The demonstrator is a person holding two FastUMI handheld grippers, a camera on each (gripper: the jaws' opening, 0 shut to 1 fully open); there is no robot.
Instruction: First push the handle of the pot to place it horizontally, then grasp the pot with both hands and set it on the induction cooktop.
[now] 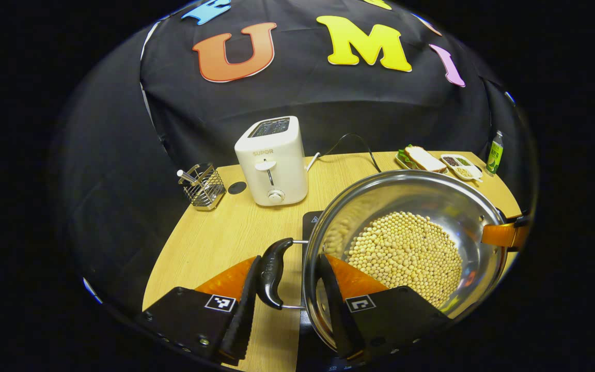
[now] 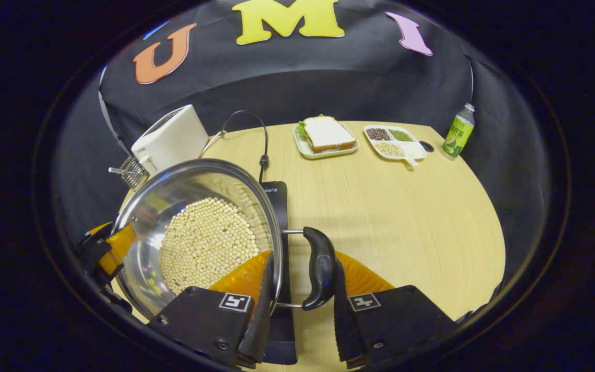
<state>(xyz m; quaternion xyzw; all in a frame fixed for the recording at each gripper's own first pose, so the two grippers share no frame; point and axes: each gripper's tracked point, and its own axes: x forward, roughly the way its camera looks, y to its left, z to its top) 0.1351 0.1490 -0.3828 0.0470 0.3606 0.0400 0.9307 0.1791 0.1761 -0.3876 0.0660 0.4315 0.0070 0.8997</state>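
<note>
A steel pot (image 1: 432,191) holding soybeans (image 1: 406,250) sits level over the black induction cooktop (image 1: 310,222); whether it rests on the cooktop I cannot tell. My left gripper (image 1: 290,305) is shut across the pot's black side handle (image 1: 272,274), with one finger outside the handle and the other inside the rim. My right gripper (image 2: 302,310) clamps the opposite handle (image 2: 321,268) and rim in the same way. Across the pot (image 2: 194,181) in the right gripper view, the left gripper (image 2: 109,248) shows at the far rim. The cooktop (image 2: 277,206) lies under the pot.
A white toaster (image 1: 274,160) and a wire rack (image 1: 203,186) stand at the back left, and the cooktop's cable (image 2: 262,150) runs back there. A sandwich plate (image 2: 326,135), a divided dish of beans (image 2: 393,142) and a green bottle (image 2: 457,132) stand along the far edge.
</note>
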